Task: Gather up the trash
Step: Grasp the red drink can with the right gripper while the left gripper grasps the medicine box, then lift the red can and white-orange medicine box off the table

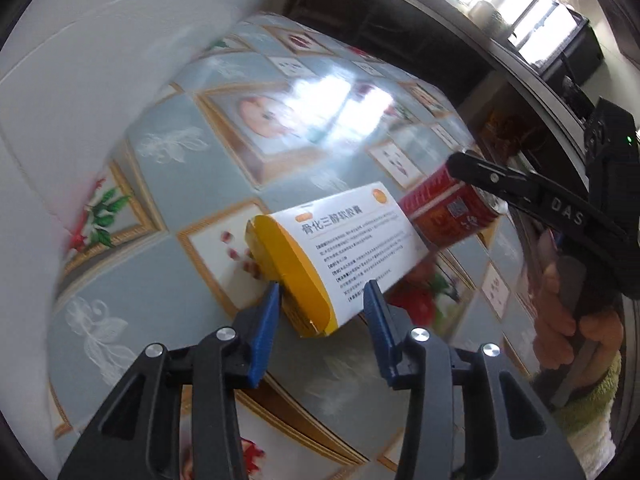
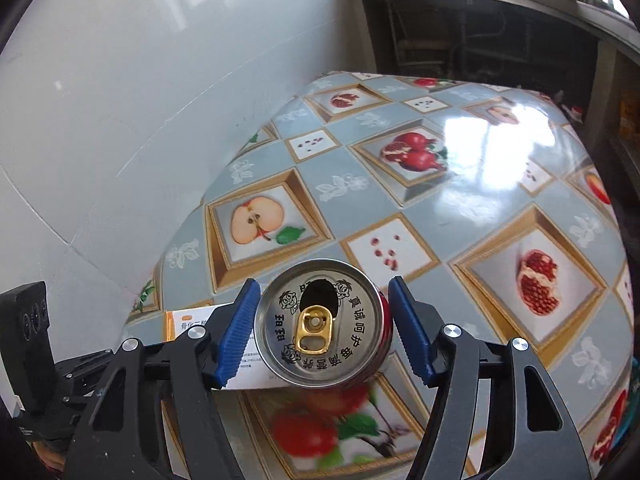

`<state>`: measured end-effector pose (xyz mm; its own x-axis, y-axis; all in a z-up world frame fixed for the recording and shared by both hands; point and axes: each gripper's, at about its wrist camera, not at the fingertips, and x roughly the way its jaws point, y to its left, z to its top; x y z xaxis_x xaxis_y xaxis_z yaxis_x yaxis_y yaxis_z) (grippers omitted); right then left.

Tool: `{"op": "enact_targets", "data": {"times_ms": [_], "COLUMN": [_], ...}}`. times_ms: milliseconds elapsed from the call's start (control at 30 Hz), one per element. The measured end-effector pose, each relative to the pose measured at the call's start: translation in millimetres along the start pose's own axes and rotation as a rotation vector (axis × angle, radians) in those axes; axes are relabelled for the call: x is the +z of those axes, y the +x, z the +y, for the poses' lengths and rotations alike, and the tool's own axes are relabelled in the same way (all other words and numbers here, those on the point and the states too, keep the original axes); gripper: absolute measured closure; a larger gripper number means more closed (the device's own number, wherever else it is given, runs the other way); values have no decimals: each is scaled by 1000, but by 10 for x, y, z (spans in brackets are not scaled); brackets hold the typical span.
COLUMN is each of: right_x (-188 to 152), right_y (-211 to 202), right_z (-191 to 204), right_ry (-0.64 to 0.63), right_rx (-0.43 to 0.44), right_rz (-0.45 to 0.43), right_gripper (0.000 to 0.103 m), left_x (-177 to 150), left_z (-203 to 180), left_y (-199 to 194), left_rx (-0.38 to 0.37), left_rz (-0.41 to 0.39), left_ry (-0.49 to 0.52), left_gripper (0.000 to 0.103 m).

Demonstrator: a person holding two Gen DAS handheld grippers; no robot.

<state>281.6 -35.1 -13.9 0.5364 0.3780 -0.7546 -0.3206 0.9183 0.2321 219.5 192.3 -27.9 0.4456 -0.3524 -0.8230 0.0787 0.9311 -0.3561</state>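
A white and yellow medicine box [image 1: 352, 236] sits between the blue pads of my left gripper [image 1: 324, 286], which is shut on its near yellow end; the box looks raised off the fruit-print tablecloth [image 1: 188, 176]. Just right of it is a red drink can [image 1: 444, 216], tilted, with a black finger [image 1: 496, 180] of my right gripper over it. In the right wrist view the can's silver top [image 2: 320, 320], opened and with a gold tab, faces the camera. My right gripper [image 2: 324, 282] is shut on its sides. The box [image 2: 188, 320] pokes out behind the left pad.
The table [image 2: 440, 208] carries a glossy blue-grey cloth with fruit pictures. A white wall [image 2: 120, 100] borders its left side and a dark shelf unit [image 2: 480, 36] stands behind it. A hand [image 1: 560, 304] in a green sleeve holds the right gripper's handle.
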Motion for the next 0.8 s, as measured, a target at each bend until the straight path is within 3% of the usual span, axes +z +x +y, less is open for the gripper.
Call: {"op": "enact_targets", "data": {"times_ms": [167, 233, 367, 467, 567, 633, 800], "right_x": [-276, -373, -493, -528, -531, -541, -638], "right_y": [-395, -516, -671, -664, -585, -559, -552], "right_z": [-368, -478, -605, -631, -607, -565, -617], "right_ry": [24, 43, 92, 125, 142, 129, 132], "right_rx": [1, -19, -39, -38, -46, -91, -134], "right_rz": [-6, -7, -26, -33, -29, -31, -9], "right_gripper": [41, 41, 40, 40, 39, 39, 39], "left_x": [-360, -454, -441, -259, -40, 59, 152], "left_z": [-615, -803, -1039, -1043, -1020, -1025, -913], "left_y": [45, 11, -188, -200, -24, 165, 594], "left_rx": [-271, -326, -281, -242, -135, -59, 17], "left_rz": [179, 217, 123, 66, 27, 39, 120], "left_ry": [160, 230, 378, 363, 334, 322, 334], "left_gripper": [49, 35, 20, 15, 13, 13, 13]}}
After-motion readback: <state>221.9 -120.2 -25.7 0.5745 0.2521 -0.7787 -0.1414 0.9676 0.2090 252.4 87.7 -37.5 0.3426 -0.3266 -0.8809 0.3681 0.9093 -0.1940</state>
